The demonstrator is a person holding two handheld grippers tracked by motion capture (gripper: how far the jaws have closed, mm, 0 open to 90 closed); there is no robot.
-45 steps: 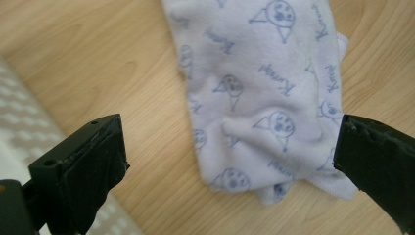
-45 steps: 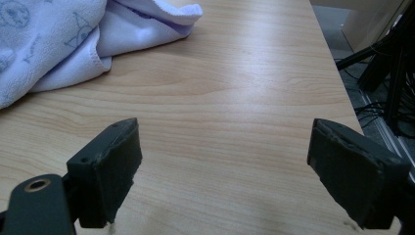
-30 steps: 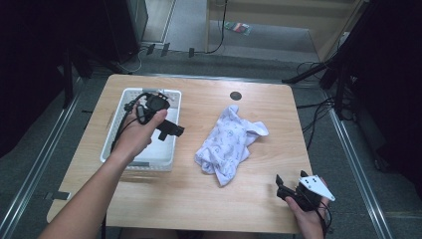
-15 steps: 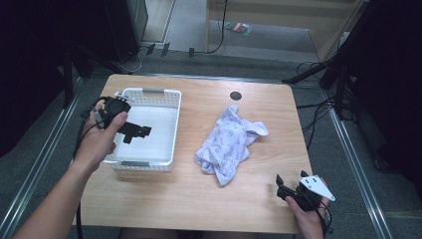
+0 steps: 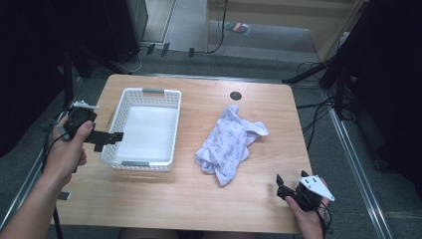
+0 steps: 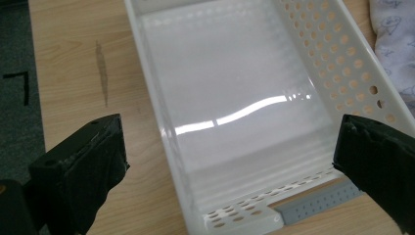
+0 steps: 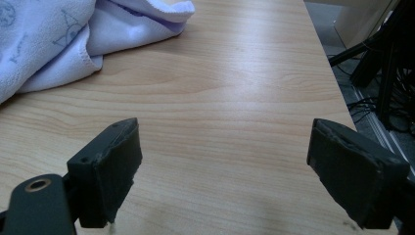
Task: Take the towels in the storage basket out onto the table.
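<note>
The left claw [image 5: 110, 138] hangs just off the left side of the white basket [image 5: 130, 98], its black jaws spread wide with nothing between them. In the left gripper view those jaws straddle the basket's near corner, one over bare wood, the other over the perforated wall, and I can't quite tell whether either one touches the plastic. The person's left hand [image 5: 67, 149] grips the tool over the table's left edge, a cable trailing down from it.

The right claw [image 5: 281, 189] sits low by the front right corner of the table [image 5: 199, 199], jaws likewise gaping and empty, with the grey three-cornered plate [image 5: 314, 186] on top and the right hand [image 5: 311, 219] beneath. The right gripper view looks between the jaws across bare wood to the hem of the cloth.

The basket is empty, its glossy floor catching a streak of light, a grey handle strip [image 6: 318, 205] at its near end. The pale lilac printed cloth [image 5: 230, 142] lies crumpled to the right of the basket, apart from it, near the table's middle. A small dark round mark [image 5: 235, 95] sits on the wood beyond the cloth
</note>
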